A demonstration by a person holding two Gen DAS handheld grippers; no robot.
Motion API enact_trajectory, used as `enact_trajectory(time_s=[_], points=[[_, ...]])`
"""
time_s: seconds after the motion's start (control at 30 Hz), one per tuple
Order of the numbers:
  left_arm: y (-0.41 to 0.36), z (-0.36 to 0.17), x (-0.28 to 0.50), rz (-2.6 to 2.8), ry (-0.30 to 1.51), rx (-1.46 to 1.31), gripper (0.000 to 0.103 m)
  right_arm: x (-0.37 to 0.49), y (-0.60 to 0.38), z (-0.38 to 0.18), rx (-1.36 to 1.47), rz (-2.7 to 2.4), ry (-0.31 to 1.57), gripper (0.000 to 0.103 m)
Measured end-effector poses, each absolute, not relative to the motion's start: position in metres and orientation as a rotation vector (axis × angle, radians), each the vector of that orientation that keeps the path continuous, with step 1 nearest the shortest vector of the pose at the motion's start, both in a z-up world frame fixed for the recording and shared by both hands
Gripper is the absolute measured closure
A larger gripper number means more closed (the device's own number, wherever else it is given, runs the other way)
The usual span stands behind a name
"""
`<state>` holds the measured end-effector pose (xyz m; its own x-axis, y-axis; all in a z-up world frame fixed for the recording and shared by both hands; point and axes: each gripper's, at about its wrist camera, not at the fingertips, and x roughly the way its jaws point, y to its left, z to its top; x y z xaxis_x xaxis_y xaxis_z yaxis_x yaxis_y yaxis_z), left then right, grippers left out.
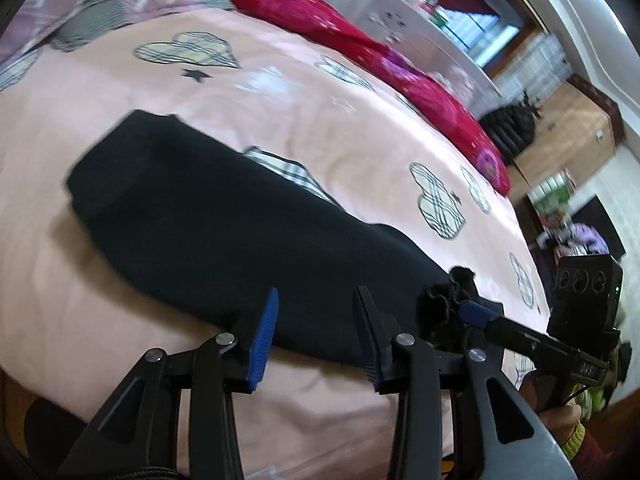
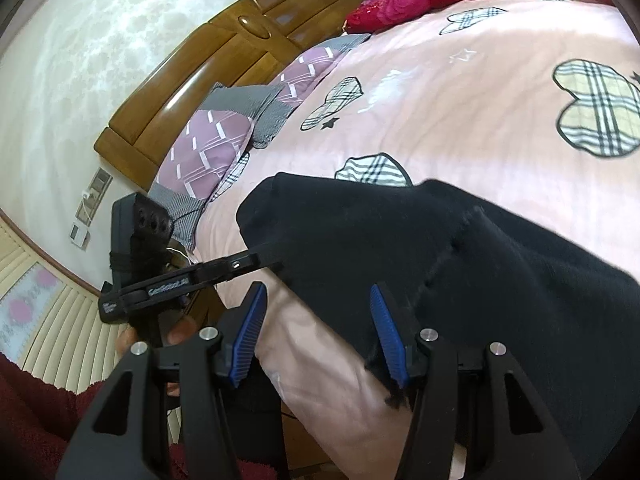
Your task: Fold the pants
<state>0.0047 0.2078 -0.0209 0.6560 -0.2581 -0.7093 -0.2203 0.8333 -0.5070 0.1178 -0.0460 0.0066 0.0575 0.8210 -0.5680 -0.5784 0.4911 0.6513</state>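
Pants: folded black fabric pants [image 1: 208, 216] lie on the pink heart-print bedsheet [image 1: 280, 92].
Left gripper [image 1: 316, 336]: fingers spread, gripping nothing.
Right gripper [image 2: 318, 332]: fingers spread, over the pants' edge, unpinched.

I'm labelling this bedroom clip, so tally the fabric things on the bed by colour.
Black fleece pants, folded: 1
Red floral quilt: 1
Purple-and-grey patterned pillows: 2
Pink bedsheet with plaid hearts: 1
Total: 5
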Motion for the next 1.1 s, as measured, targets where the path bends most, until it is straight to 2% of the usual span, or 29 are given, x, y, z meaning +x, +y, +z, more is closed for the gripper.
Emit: enact_trajectory(time_s=[0.03, 0.1, 0.2, 0.47, 0.6, 1.1], points=[[0.212, -0.021, 0.0, 0.003, 0.864, -0.62, 0.057, 0.12, -0.042, 0.008, 0.268, 1.085, 1.068, 0.048], [0.224, -0.021, -0.008, 0.029, 0.856, -0.645, 0.057, 0.125, -0.032, 0.011, 0.245, 1.076, 1.071, 0.048], [0.239, -0.025, -0.019, 0.085, 0.869, -0.668, 0.047, 0.132, -0.014, 0.015, 0.191, 1.097, 1.072, 0.048], [0.28, -0.034, -0.029, 0.189, 0.865, -0.763, 0.046, 0.151, 0.052, 0.024, -0.005, 1.134, 1.08, 0.048], [0.296, -0.041, -0.022, 0.231, 0.885, -0.785, 0.042, 0.166, 0.094, 0.024, -0.086, 1.155, 1.103, 0.048], [0.33, -0.076, 0.009, 0.238, 0.876, -0.89, 0.042, 0.209, 0.221, -0.021, -0.341, 1.31, 1.242, 0.048]])
